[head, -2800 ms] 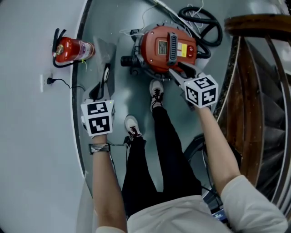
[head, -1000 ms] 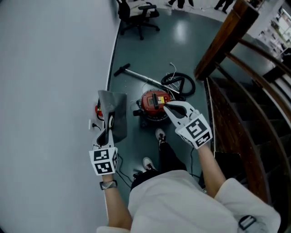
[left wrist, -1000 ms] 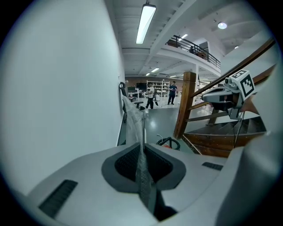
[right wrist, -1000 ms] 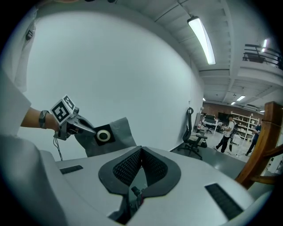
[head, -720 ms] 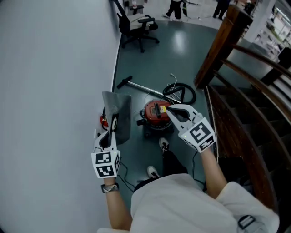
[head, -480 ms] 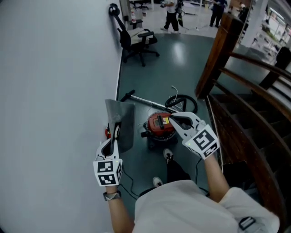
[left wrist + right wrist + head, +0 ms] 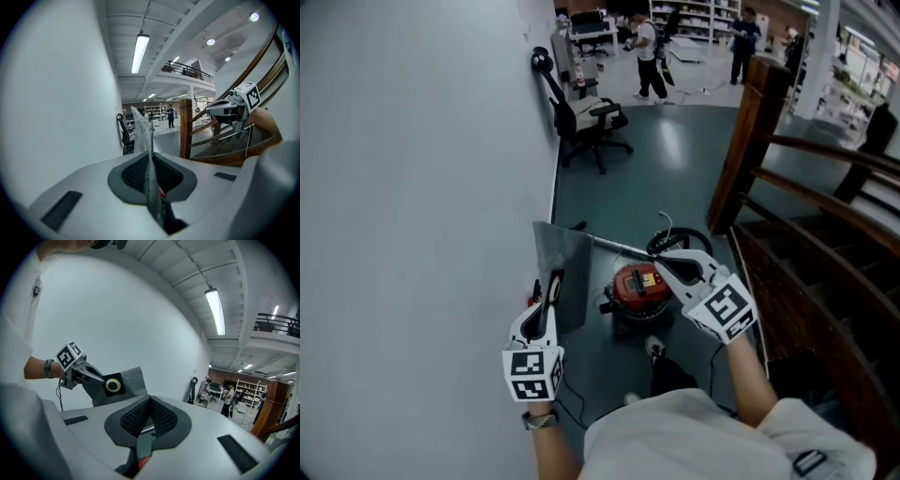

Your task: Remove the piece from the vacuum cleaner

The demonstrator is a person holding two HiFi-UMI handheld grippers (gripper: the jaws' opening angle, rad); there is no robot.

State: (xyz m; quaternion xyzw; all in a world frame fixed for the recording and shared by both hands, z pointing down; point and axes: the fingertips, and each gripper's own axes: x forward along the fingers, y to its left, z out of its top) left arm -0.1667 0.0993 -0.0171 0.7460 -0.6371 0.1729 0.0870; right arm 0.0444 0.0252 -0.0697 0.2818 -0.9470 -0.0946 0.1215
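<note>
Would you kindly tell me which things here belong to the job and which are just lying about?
Job:
red drum vacuum cleaner
grey fabric dust bag, clamped in the left gripper

Lying about:
black office chair
brown wooden stair railing

Legible text: none. Yellow label [image 7: 649,277] on round red vacuum cleaner [image 7: 634,292], beside right gripper [image 7: 664,262]: too small to read.

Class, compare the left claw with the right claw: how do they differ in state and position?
The left claw is shut on a grey bag; the right claw is shut on nothing, its pads meeting. In the head view the left claw sits beside the white wall, while the right claw shows over the red vacuum cleaner. Both are white and carry marker cubes.
</note>
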